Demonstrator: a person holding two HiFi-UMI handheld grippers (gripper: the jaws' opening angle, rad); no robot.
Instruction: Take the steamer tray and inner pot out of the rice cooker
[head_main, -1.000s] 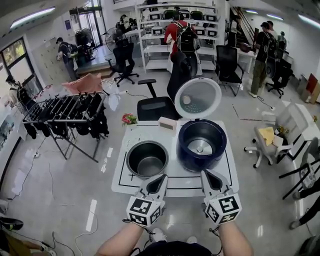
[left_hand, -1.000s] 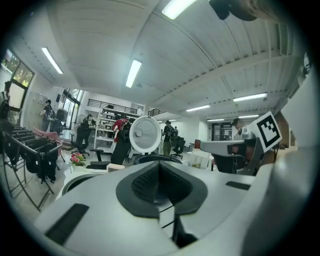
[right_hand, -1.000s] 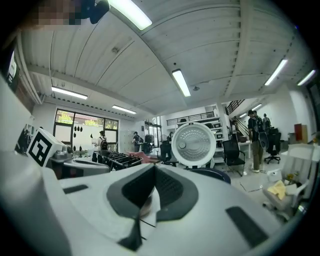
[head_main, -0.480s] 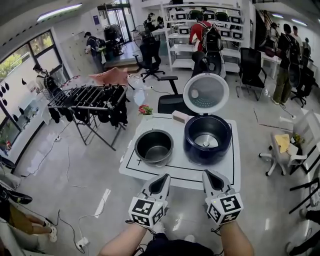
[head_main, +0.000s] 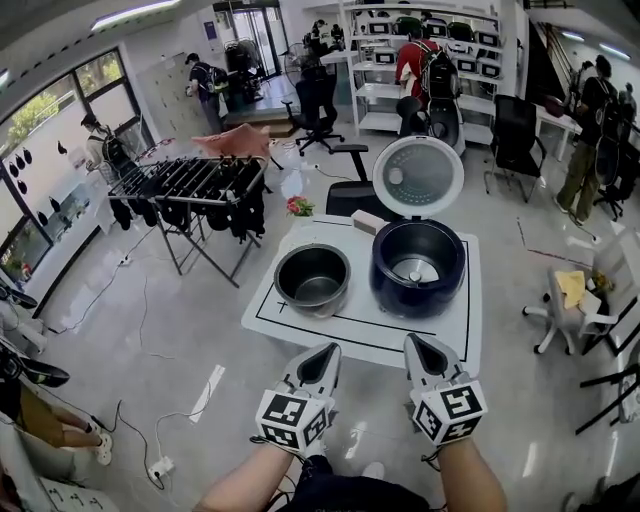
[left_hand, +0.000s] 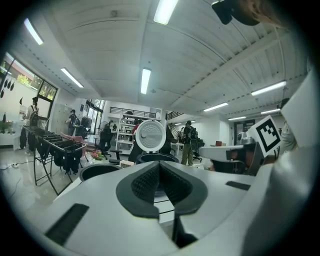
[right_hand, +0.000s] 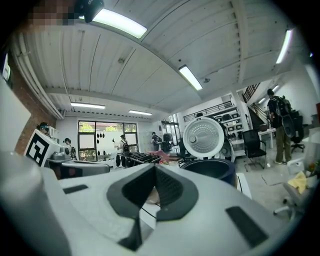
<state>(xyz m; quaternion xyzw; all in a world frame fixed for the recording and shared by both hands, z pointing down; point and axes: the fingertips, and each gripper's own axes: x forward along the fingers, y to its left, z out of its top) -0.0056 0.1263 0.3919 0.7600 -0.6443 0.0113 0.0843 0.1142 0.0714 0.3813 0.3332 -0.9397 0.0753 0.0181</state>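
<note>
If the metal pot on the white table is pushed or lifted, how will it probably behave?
The metal pot looks rigid and thin-walled, so it probably keeps its shape and is light for its size. Upright, wide and apparently empty, it would likely slide on the smooth table rather than tip.

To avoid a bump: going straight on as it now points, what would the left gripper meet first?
Probably the table's near edge; if the left gripper passes above it, the rice cooker. Depth is unclear.
</note>
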